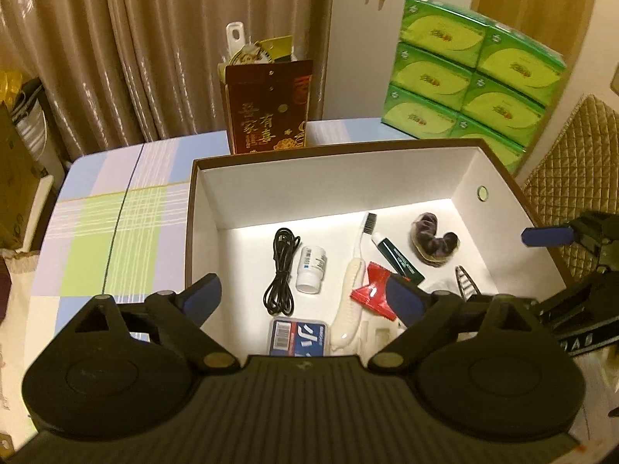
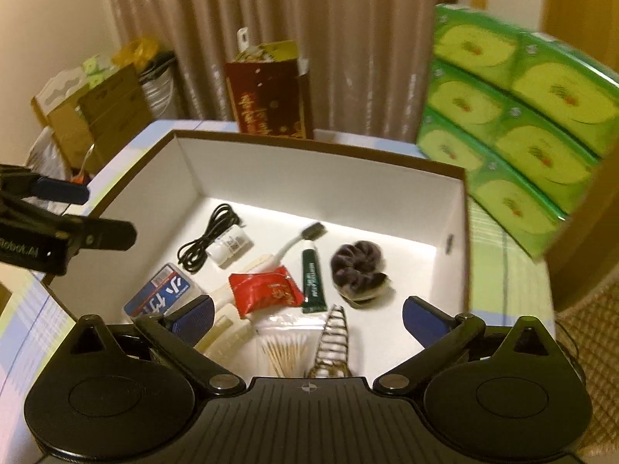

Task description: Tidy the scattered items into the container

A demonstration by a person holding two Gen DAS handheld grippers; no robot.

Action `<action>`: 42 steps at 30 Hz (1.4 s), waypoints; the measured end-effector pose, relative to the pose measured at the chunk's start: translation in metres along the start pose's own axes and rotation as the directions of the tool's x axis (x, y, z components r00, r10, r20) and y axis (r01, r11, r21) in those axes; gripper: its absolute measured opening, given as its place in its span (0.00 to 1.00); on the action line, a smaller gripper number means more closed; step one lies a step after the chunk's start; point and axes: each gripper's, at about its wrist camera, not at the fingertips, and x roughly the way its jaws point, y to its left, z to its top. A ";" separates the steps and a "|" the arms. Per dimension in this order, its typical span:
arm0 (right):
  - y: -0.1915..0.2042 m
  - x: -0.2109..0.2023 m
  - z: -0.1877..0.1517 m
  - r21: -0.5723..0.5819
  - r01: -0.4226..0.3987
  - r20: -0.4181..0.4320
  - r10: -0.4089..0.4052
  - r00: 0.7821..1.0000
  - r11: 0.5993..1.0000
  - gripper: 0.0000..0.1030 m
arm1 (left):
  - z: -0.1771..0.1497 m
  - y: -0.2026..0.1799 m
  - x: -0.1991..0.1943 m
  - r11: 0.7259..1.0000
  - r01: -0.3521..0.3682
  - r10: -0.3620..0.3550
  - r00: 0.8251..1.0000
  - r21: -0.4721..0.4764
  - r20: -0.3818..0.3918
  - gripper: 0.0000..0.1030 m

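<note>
While both grippers hang over the near edge of the box (image 2: 329,172), the left gripper (image 1: 307,301) has its jaws spread wide with nothing between them, and the right gripper (image 2: 307,317) is also wide open and empty. Closest to the cameras, on the white floor of the box, lie a bag of cotton swabs (image 2: 286,342), a metal hair clip (image 2: 334,328), a cream hair claw (image 2: 228,328) and a blue and white case (image 2: 164,295). A little further in are a red packet (image 2: 265,288), a dark green tube (image 2: 311,282) and a white toothbrush (image 1: 358,270). Beyond these rest a black cable (image 1: 280,266), a small white bottle (image 1: 311,268) beside it, and a dark scrunchie (image 2: 356,263) toward the right wall. The box stands on a counter (image 1: 116,212) with a checked cloth. Behind it stand a dark red gift bag (image 1: 269,110) and a stack of green tissue packs (image 1: 472,77), in front of a beige curtain (image 1: 154,38).
</note>
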 end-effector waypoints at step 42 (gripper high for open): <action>0.043 -0.140 -0.055 0.024 0.005 0.130 -0.008 0.992 1.000 0.98 | -0.088 -0.049 -0.156 0.994 -0.106 0.110 0.985 -0.032 0.131 0.99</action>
